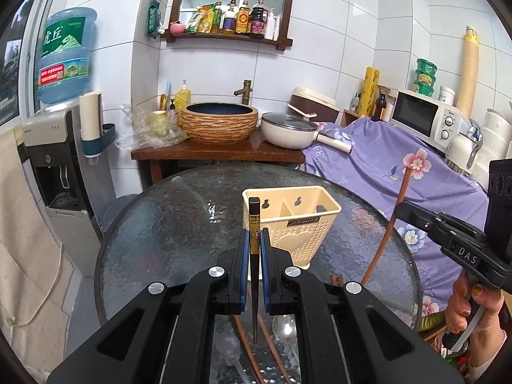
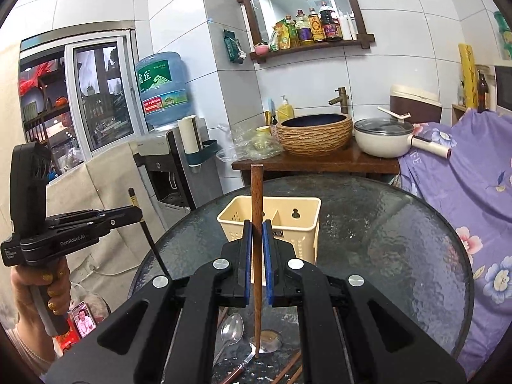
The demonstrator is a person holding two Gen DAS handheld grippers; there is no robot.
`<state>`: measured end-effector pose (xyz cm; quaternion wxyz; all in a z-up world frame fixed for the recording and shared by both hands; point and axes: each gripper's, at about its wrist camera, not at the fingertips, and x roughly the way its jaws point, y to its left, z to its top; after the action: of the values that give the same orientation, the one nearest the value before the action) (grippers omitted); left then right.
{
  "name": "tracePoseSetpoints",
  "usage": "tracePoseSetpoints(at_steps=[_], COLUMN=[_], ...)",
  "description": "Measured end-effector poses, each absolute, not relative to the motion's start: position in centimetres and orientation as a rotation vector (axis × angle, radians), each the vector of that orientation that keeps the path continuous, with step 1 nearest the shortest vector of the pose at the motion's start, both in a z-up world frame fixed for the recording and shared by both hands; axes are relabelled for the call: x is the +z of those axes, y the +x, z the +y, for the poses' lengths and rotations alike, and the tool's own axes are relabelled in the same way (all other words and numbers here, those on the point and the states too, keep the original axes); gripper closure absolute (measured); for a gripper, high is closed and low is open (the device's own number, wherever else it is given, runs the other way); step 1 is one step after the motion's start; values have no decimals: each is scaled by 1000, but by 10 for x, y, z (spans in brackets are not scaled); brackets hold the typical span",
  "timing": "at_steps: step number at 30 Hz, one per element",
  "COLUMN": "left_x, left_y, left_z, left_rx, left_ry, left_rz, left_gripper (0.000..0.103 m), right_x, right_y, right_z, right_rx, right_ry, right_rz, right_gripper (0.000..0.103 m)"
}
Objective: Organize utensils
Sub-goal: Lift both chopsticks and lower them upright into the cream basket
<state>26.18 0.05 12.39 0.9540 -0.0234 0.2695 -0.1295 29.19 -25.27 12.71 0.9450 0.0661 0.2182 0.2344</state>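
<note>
With both sets of jaws clamped, the left gripper [image 1: 254, 240] holds a black gold-banded chopstick [image 1: 255, 224] upright, the right gripper [image 2: 257, 240] a brown wooden chopstick [image 2: 256, 211], cream perforated plastic utensil holder [image 1: 300, 224] just ahead on the round glass table [image 1: 160, 224], nearer the left.

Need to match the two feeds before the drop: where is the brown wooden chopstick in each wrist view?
Left wrist: brown wooden chopstick at right, slanting up from the right gripper.
Right wrist: centre, upright, clamped between the blue pads.
Shared landmark: cream utensil holder on the glass table.
</note>
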Motion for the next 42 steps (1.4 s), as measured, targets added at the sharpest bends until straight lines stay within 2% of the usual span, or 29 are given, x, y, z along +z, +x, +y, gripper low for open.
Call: tracePoseSetpoints(at_steps=[8, 13, 20, 25, 35, 42], left_x=[172, 215, 265, 252, 175, 139], left_y=[278, 296, 323, 347, 376, 386], left_z=[-18, -24, -28, -38, -45, -47], left_rx=[-337, -361, -235, -202, -169, -165], left_ry=[-49, -73, -76, -98, -101, -94], left_rz=[509, 473, 330, 336, 438, 495], left_gripper=[96, 96, 96, 96, 96, 96], right_x=[162, 204, 265, 261, 180, 148], right_y=[311, 329, 351, 379, 418, 426], right_z=[-248, -244, -235, -222, -220, -222], right_rx=[470, 467, 401, 333, 293, 283], right_ry=[106, 105, 67, 36, 61, 71], right_rz=[417, 380, 262, 246, 377, 433], right_gripper=[96, 96, 96, 96, 96, 96])
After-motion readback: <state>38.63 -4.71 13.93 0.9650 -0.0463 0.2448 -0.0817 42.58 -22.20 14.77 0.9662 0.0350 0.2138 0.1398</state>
